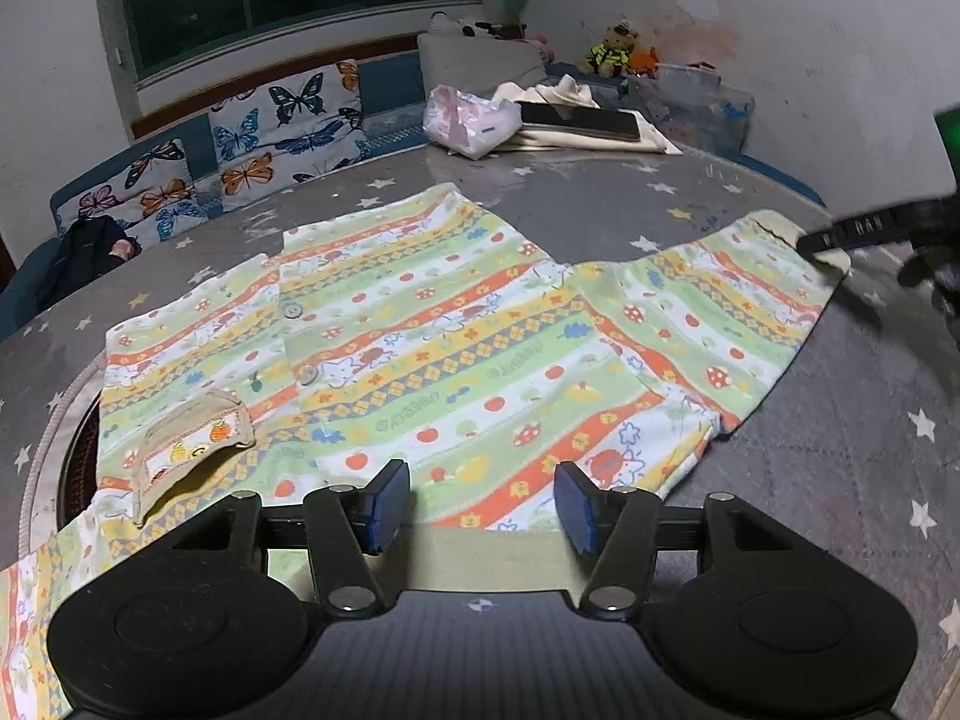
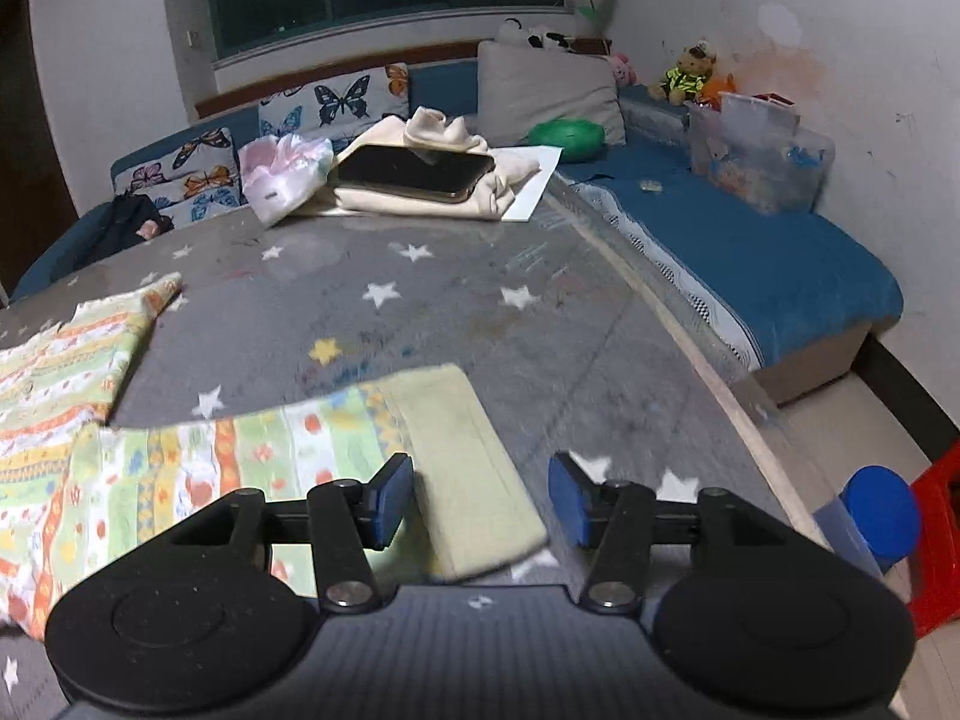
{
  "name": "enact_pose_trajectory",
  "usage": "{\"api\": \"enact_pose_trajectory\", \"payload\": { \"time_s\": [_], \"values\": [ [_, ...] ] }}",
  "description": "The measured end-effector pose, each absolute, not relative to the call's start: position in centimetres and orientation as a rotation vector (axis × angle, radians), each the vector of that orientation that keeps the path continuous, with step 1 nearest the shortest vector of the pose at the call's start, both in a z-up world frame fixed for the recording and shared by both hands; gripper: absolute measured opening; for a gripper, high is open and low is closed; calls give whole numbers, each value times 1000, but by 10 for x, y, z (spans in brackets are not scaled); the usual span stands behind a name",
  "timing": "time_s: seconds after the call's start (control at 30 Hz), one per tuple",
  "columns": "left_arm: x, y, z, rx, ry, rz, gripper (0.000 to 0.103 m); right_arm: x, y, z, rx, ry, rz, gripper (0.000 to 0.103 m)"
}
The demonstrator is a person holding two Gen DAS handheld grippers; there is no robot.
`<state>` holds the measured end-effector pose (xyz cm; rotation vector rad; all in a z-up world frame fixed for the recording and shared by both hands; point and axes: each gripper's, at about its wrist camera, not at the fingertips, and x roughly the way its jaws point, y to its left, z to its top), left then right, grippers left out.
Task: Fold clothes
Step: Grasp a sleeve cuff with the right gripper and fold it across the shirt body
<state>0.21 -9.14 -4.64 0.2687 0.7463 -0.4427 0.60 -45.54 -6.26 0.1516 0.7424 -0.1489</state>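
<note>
A child's patterned cardigan (image 1: 420, 348), striped green, orange and yellow with a buttoned front and a beige chest pocket, lies flat on the grey star-print table cover (image 1: 600, 204). My left gripper (image 1: 482, 504) is open just above its near plain-green hem. One sleeve stretches out to the right; its pale green cuff (image 2: 474, 468) lies just in front of my open right gripper (image 2: 482, 499), partly between the blue pads (image 2: 390, 498). The right gripper also shows in the left wrist view (image 1: 864, 228) at that cuff.
At the table's far side lie a folded cream garment with a dark phone on it (image 2: 414, 171) and a pink plastic pack (image 2: 282, 174). A blue sofa (image 2: 750, 264) with butterfly cushions runs behind and right. A red stool (image 2: 936, 516) stands right.
</note>
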Motion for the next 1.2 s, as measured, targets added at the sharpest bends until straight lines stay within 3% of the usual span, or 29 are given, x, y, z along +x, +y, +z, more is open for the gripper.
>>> {"api": "enact_pose_trajectory", "payload": {
  "time_s": [0.23,0.3,0.37,0.47,0.8,1.2],
  "values": [
    [-6,-86,-39,255,719,-431,68,4,-442,-62,114,748,-129,50],
    [-9,-85,-40,262,721,-431,69,5,-441,-61,113,751,-128,40],
    [-11,-84,-43,267,728,-428,69,5,-443,-60,143,756,-119,19],
    [-14,-83,-47,265,733,-427,70,4,-443,-54,189,747,-103,10],
    [-20,-65,-35,229,692,-407,79,0,-392,16,213,611,124,9],
    [-36,-17,-32,133,673,-355,81,34,-238,83,108,530,458,8]
  ]
}}
